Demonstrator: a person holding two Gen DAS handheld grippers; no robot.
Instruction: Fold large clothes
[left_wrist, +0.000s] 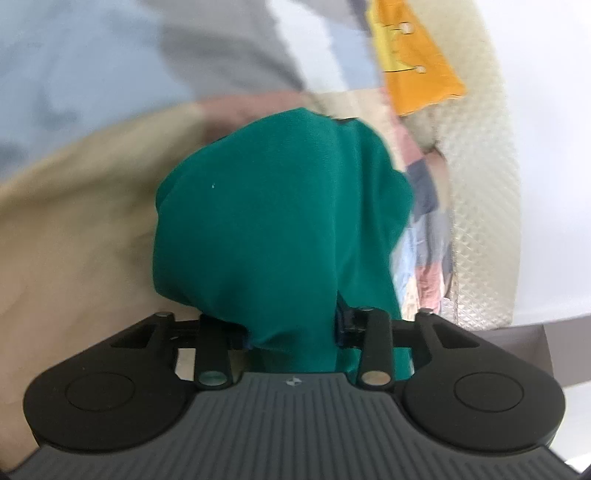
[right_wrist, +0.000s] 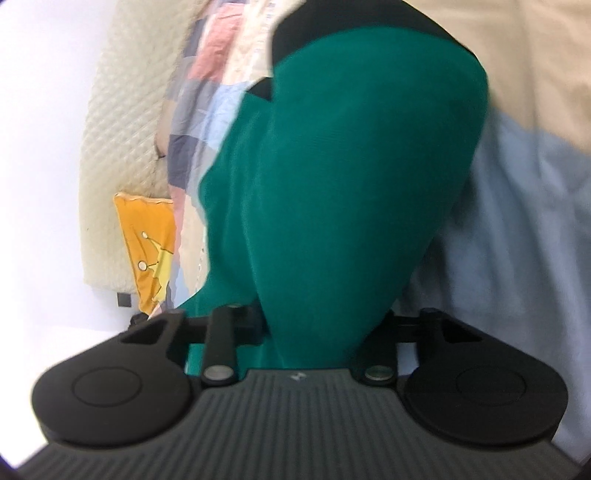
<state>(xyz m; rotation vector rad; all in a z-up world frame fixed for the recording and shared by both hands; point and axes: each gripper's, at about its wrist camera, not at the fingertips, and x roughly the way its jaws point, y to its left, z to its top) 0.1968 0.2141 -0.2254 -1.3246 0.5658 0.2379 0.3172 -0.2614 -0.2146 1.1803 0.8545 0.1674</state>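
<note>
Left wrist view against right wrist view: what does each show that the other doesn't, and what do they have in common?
Only the left wrist view shows a grey blurred patch at the top and a brown surface at lower right.

Only the right wrist view shows a black band along the green garment's top edge and a small dark square low on the wall.

Both share the green garment bunched between the jaws of the left gripper and the right gripper, the orange cushion, the patchwork cloth, the quilted cream cover, and beige and pale blue bedding.
</note>
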